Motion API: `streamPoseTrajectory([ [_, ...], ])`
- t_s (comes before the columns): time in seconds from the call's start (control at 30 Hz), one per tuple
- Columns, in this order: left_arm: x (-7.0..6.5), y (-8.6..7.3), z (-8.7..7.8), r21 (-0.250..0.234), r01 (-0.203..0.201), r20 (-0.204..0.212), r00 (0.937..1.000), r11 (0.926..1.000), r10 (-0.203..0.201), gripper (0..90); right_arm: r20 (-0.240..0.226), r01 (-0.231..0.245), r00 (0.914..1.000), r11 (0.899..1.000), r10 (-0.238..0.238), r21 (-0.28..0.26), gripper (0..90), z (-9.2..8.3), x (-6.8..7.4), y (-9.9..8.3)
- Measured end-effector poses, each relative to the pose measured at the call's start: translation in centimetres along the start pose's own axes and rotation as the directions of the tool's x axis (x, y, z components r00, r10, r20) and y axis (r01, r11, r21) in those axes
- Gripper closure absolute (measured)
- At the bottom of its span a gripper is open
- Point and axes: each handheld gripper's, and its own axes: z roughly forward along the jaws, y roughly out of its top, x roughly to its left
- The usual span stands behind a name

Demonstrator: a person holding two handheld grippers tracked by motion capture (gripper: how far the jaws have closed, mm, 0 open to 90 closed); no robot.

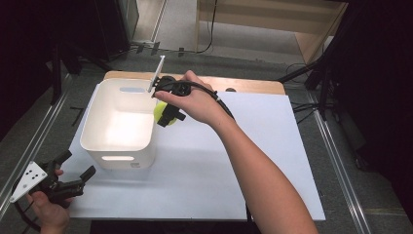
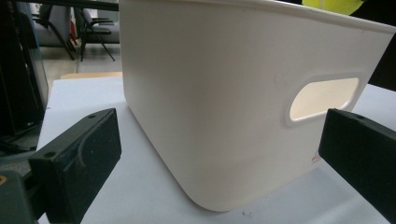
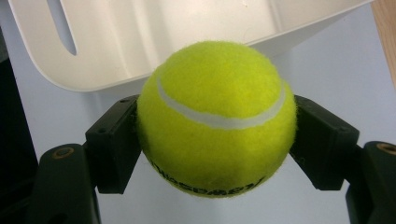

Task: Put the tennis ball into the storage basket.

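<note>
The right gripper [image 3: 217, 135], clamped on the tennis ball [image 3: 217, 119], should clear the bin [image 1: 119, 119] rim near the table's far edge; left gripper [image 1: 73, 173] gapes empty.

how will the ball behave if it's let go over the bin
The ball is round and fuzzy, so it would probably bounce and roll once released, though the bin walls should stop it. The felt likely keeps it from slipping between the right gripper pads. It looks light: the grip holds it clear of the table.
</note>
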Motion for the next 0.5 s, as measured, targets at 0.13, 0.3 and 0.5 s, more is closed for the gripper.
streamPoseTrajectory([
  [0.13, 0.0, 0.0, 0.0, 0.002, -0.002, 0.0, 1.0, 1.0, 0.002, 0.0, -0.003, 0.011, 0.9999, 1.0, -0.011, -0.004, 23.2, -0.1, 0.2, 0.5],
  [0.3, 0.0, 0.0, 0.0, 0.002, -0.001, 0.002, 1.0, 1.0, 0.001, 0.0, -0.007, 0.014, 0.9999, 1.0, -0.014, -0.004, 23.2, 0.0, 0.6, 1.1],
  [0.5, 0.0, 0.0, 0.0, 0.002, 0.002, 0.001, 1.0, 1.0, -0.002, 0.0, -0.011, 0.029, 0.9995, 1.0, -0.029, -0.007, 23.2, 0.2, 1.0, 1.9],
])
